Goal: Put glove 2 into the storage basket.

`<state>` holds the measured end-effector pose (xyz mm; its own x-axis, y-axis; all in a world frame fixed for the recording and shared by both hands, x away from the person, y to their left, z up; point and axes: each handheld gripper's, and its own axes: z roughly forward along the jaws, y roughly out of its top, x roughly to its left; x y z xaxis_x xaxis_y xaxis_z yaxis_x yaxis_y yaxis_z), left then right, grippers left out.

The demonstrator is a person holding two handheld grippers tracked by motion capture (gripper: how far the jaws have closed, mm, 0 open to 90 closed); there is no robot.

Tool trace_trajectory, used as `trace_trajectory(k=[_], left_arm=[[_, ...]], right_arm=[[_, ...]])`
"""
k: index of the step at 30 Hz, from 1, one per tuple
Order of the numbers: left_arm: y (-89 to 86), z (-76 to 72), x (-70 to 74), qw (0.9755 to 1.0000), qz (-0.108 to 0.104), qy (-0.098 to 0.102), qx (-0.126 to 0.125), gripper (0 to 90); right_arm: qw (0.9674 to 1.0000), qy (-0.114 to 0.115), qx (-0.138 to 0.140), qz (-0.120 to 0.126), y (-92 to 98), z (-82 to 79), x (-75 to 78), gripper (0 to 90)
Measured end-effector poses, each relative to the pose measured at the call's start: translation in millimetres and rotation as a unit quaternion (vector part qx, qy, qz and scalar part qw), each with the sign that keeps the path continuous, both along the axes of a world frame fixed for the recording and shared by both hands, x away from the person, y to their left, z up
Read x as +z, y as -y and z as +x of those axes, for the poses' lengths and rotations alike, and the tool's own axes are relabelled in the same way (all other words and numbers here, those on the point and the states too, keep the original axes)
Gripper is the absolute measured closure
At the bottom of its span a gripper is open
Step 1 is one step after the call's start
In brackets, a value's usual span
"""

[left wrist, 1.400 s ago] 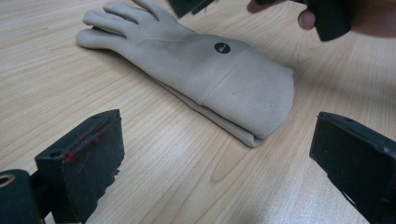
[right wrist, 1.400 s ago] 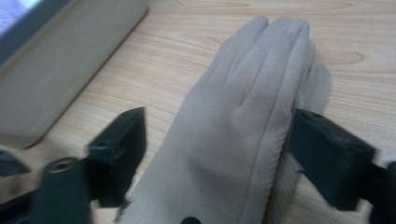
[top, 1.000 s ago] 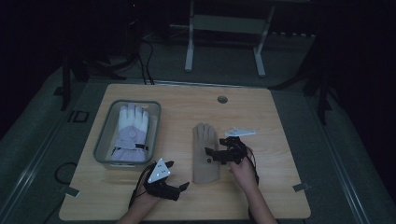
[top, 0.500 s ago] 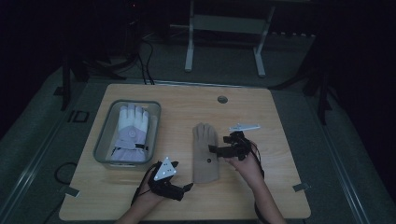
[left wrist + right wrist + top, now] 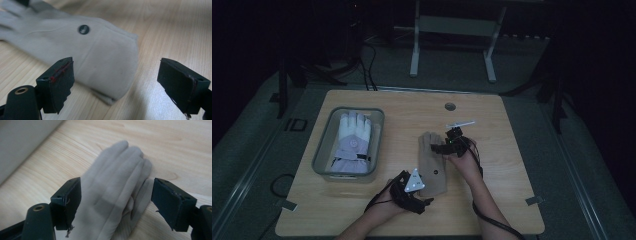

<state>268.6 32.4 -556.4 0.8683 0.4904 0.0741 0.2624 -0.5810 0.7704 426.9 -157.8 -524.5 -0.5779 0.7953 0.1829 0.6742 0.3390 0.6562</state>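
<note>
A tan glove [image 5: 433,165] lies flat, fingers pointing away, in the middle of the wooden table [image 5: 507,150]. My left gripper [image 5: 422,197] stands open at the glove's cuff. In the left gripper view the cuff [image 5: 110,65] lies between the two jaws, just ahead of them, with a dark round button [image 5: 83,29] farther up the glove. My right gripper [image 5: 439,148] is open over the glove's finger end. In the right gripper view the glove's fingers [image 5: 117,177] run between the spread jaws. Neither gripper holds anything.
A grey tray [image 5: 323,150] at the table's left holds a white and lavender glove [image 5: 352,137]. A round hole [image 5: 450,106] sits near the table's far edge. Beyond the table are a metal stand [image 5: 452,45] and cables on the dark floor.
The right gripper has moved away and leftward, onto the glove's fingers. The left gripper has slid right, up to the glove's cuff.
</note>
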Motion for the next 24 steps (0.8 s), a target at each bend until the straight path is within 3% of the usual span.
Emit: trace_trajectory(k=[6, 10, 11, 13, 20, 22, 24], left_arm=[[18.0, 7.7, -2.7, 0.9988, 0.041, 0.009, -0.023, 15.9], [23.8, 13.5, -5.9, 0.9975, 0.065, 0.004, -0.027, 20.9], [24.7, 14.5, -6.7, 0.9974, 0.067, 0.006, -0.024, 22.9], [26.1, 16.9, -7.8, 0.9976, 0.066, 0.004, -0.022, 25.0], [30.2, 21.4, -6.6, 0.9965, 0.08, 0.007, -0.023, 32.0], [31.0, 22.2, -6.1, 0.9965, 0.081, 0.01, -0.021, 38.1], [30.4, 24.0, -5.4, 0.9964, 0.083, 0.012, -0.013, 50.1]], right_arm=[[0.9992, -0.041, -0.003, -0.002, -1.7, 13.9, -21.1, 22.6], [0.9988, -0.048, 0.003, 0.008, -2.4, 14.3, -22.0, 45.3], [0.9989, -0.046, 0.003, 0.01, -2.7, 14.0, -20.8, 52.1], [0.999, -0.043, 0.01, -0.001, -4.7, 13.5, -18.8, 57.3], [0.9988, -0.047, 0.014, -0.008, -6.9, 14.0, -17.3, 60.9], [0.9987, -0.048, 0.013, -0.009, -7.4, 14.1, -16.9, 62.1], [0.9987, -0.047, 0.014, -0.012, -8.5, 13.6, -16.2, 63.8]])
